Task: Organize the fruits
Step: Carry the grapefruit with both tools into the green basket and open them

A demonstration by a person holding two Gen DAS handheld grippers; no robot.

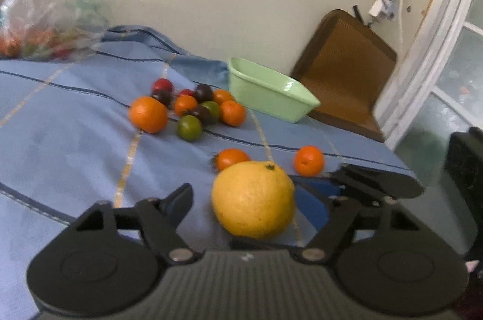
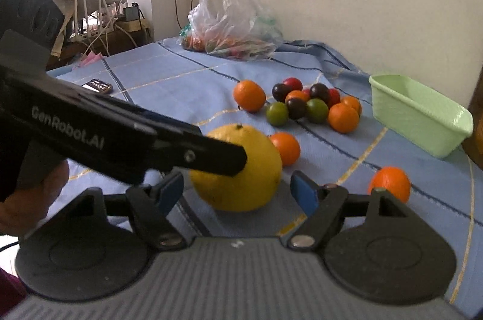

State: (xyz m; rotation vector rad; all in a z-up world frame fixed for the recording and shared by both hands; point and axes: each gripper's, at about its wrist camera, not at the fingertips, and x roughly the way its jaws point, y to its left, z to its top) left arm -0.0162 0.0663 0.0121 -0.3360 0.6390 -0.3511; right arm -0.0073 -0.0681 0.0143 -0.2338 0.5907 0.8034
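A big yellow citrus fruit (image 1: 253, 199) (image 2: 241, 184) rests on the blue cloth. My left gripper (image 1: 244, 193) is open with the fruit between its fingers; the left pad stands clear of the peel. From the right wrist view, one left finger (image 2: 223, 157) lies across the fruit's near left side. My right gripper (image 2: 238, 178) is open too, its blue pads just short of the fruit on either side. Two small orange fruits (image 1: 231, 158) (image 1: 308, 160) lie just behind. Farther back is a cluster of oranges and small tomatoes (image 1: 193, 109) (image 2: 311, 106), beside a light green tub (image 1: 265, 99) (image 2: 416, 121).
A clear plastic bag of produce (image 2: 229, 18) (image 1: 45, 27) sits at the back by the wall. A dark phone (image 2: 97, 86) lies near the far left edge. A wooden chair (image 1: 344, 69) stands behind the tub. A hand (image 2: 36, 199) holds the left gripper.
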